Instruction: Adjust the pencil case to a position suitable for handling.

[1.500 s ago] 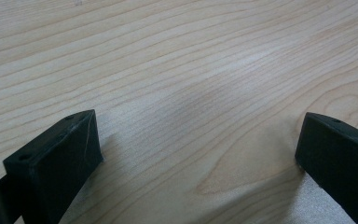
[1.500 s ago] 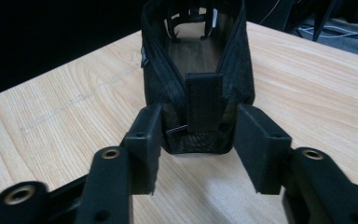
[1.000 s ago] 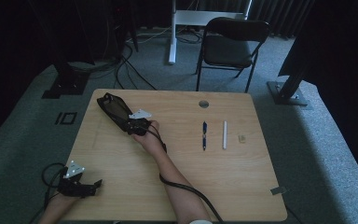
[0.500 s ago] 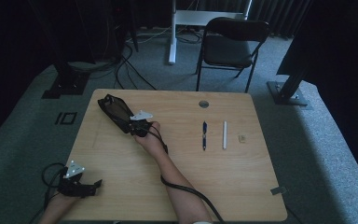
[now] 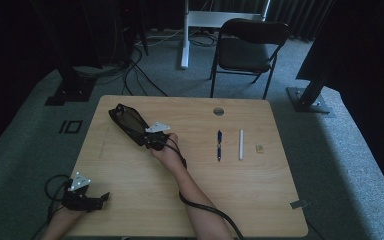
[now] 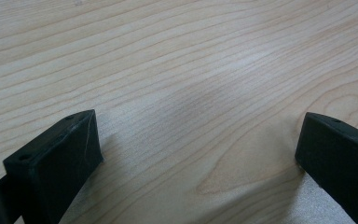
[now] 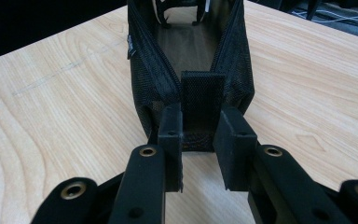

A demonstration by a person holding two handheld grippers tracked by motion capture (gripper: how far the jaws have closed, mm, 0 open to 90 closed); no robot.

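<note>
A black mesh pouch [image 5: 128,122] lies on the far left part of the wooden tabletop [image 5: 260,200], its long axis running diagonally from the far-left corner toward the middle, zip mouth open on top. The right claw [image 7: 198,140] has just been closing and now pinches the small tab at the pouch's near end. The left claw [image 6: 196,158] rests released, jaws wide apart over bare wood at the near-left corner.
</note>
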